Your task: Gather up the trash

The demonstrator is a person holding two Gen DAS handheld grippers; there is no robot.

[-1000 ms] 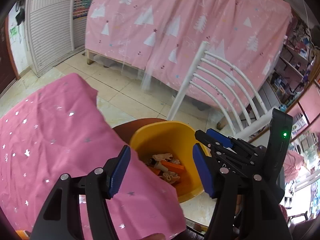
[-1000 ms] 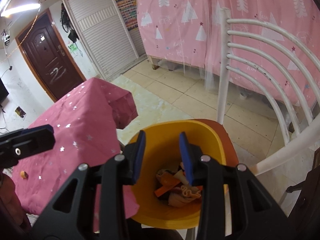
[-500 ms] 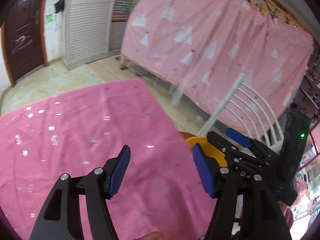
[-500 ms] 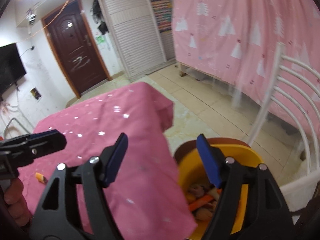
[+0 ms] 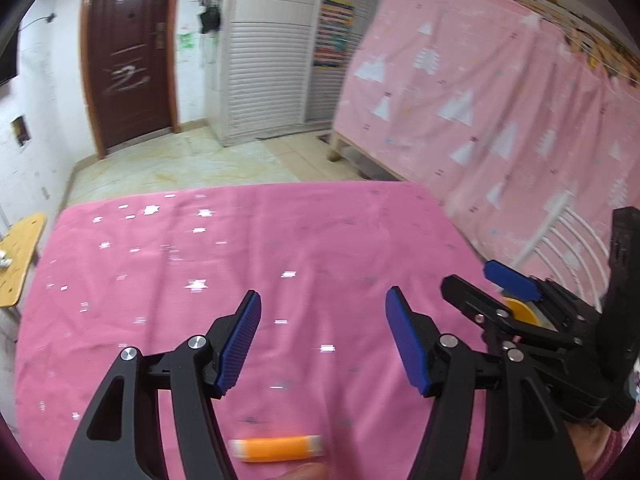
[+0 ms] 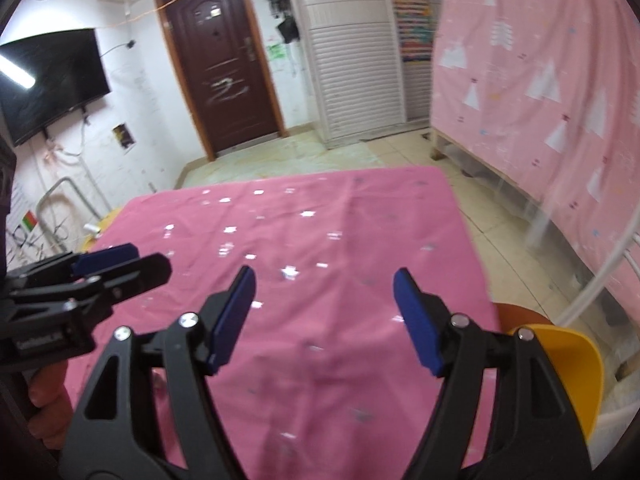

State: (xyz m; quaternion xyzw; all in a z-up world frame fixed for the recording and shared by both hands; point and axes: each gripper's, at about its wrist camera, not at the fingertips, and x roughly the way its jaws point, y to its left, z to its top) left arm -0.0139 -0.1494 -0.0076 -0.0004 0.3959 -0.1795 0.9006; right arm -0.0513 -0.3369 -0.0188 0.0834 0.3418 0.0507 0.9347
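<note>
On my left, the left gripper (image 5: 322, 340) hangs over the worktop (image 5: 280, 248), which is covered in a pink cloth with silver stars; its blue-padded fingers (image 5: 240, 344) are spread wide with nothing between them. Just below and in front of them, near my edge of the cloth, I see an orange tube with pale ends (image 5: 278, 449) lying flat, blurred, not touched by either finger. Moving right, the right gripper (image 6: 324, 320) sits beside the left one over the same cloth, its fingers (image 6: 418, 322) also spread apart and empty. Further right, off the worktop's edge, the yellow bin (image 6: 574, 368) stands on a brown seat (image 6: 516, 316), partly hidden behind the right gripper's arm; I cannot see inside it. A white chair back (image 6: 600, 276) rises beside it, with a pink patterned curtain (image 6: 540, 80) behind.
</note>
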